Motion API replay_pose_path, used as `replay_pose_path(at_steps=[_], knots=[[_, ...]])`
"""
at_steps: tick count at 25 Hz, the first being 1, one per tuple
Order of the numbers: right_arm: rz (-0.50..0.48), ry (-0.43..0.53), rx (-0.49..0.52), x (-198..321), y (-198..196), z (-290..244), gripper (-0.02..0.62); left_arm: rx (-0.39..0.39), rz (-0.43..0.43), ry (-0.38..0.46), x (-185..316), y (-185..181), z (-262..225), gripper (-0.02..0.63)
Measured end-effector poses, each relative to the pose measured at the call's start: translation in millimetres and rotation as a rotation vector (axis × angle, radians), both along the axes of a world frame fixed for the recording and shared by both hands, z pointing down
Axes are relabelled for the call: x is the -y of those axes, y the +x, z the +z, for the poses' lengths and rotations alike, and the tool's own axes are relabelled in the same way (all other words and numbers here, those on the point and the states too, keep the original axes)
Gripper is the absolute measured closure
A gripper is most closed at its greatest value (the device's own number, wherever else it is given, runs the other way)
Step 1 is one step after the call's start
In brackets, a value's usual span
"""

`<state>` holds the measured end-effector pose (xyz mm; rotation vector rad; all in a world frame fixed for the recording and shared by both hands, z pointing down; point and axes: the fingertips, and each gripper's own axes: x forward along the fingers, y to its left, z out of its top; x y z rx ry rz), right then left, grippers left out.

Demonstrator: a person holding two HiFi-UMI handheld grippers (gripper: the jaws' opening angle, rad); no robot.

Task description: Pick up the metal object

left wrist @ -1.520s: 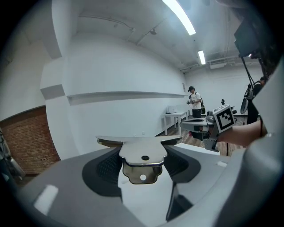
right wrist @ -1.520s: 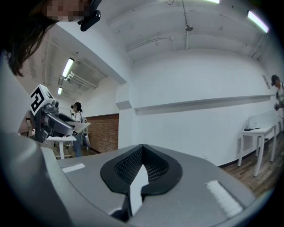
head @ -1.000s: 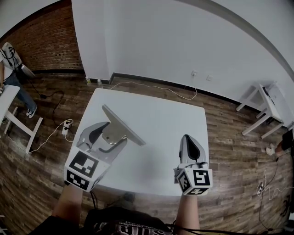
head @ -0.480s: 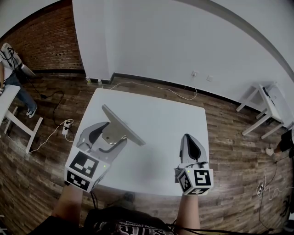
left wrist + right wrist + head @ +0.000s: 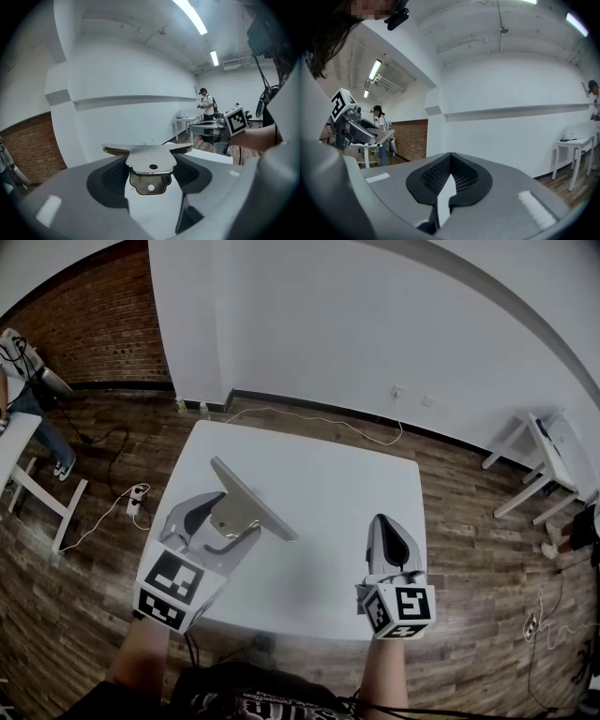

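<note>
The metal object (image 5: 253,502) is a flat shiny plate with a tab that has two holes in it. My left gripper (image 5: 228,518) is shut on that tab and holds the plate tilted above the left half of the white table (image 5: 319,474). In the left gripper view the tab (image 5: 150,168) sits clamped between the two dark pads (image 5: 114,176), and the plate's wide edge stretches across beyond them. My right gripper (image 5: 390,542) hovers over the table's front right part, shut with nothing in it. In the right gripper view its pads (image 5: 440,174) meet at the tip.
Wood floor surrounds the table. A white cable (image 5: 319,418) and a power strip (image 5: 136,498) lie on it. Another white table (image 5: 539,442) stands at the right, and a person (image 5: 19,371) stands at the far left beside a third table. The brick wall is behind.
The left gripper and the metal object have drifted a touch right and down. The right gripper has stayed put.
</note>
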<state>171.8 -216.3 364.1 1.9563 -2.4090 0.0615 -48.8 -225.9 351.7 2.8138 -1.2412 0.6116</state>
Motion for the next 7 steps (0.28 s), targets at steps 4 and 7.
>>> replay_pose_path(at_steps=[4,7], knots=[[-0.003,-0.003,0.005,0.0,-0.1,-0.7,0.586,-0.003,0.004,-0.008,-0.9,1.3,0.8,0.316],[-0.004,-0.003,-0.002,-0.7,-0.9,-1.8,0.586,0.001,0.007,-0.007,-2.2,1.9,0.6,0.316]])
